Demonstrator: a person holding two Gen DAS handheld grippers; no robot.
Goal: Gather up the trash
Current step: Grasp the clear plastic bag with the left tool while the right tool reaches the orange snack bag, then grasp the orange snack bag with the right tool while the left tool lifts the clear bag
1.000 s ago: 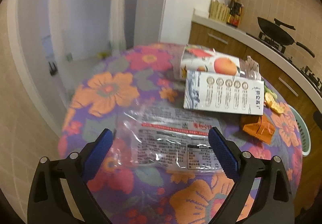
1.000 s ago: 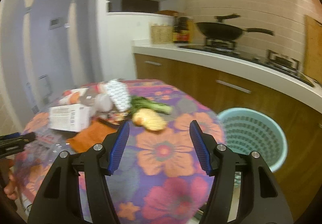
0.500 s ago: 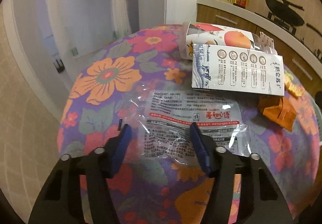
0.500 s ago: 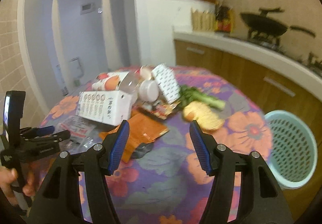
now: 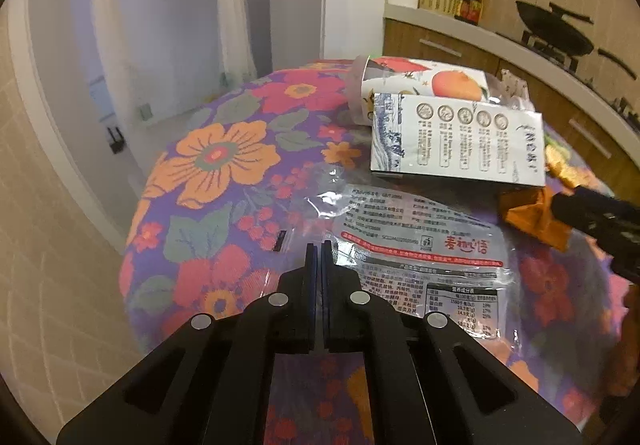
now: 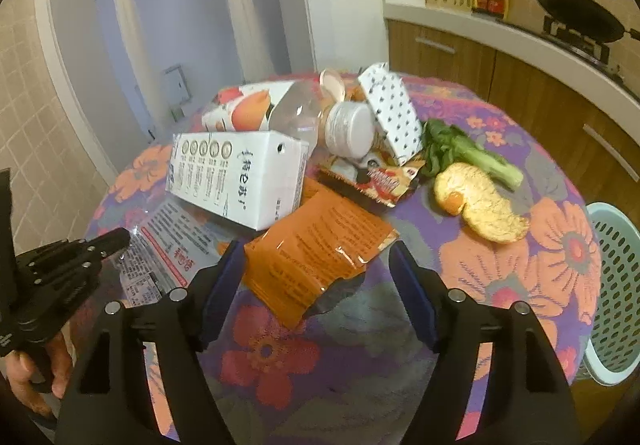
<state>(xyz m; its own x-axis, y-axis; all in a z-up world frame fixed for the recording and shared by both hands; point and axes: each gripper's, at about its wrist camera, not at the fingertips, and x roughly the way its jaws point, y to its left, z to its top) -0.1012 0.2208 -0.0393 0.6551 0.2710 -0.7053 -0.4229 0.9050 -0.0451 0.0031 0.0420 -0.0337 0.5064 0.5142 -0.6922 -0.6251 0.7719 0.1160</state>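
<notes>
A clear printed plastic wrapper [image 5: 420,257] lies flat on the flowered tablecloth [image 5: 224,161]. My left gripper [image 5: 319,257] is shut, its pads pinched together on the wrapper's near left part; the right wrist view shows that gripper [image 6: 116,239] at the wrapper [image 6: 172,241]. An orange foil packet [image 6: 316,249] lies between the fingers of my right gripper [image 6: 315,247], whose jaws are opening and do not touch it. One right finger [image 5: 592,213] reaches over the packet [image 5: 532,213].
Behind the packet lie a white carton [image 6: 240,177], an orange-print carton [image 5: 432,81], a clear bottle [image 6: 300,117], a dotted box [image 6: 392,113], a snack wrapper [image 6: 376,177], greens [image 6: 468,153] and orange peel [image 6: 480,205]. A teal basket [image 6: 616,285] stands right of the table. A hand [image 6: 28,373] holds the left gripper.
The left jaws went from wide open to shut on the clear wrapper. My right gripper swung left and lower, from the peel to the orange packet, and its jaws widened.
</notes>
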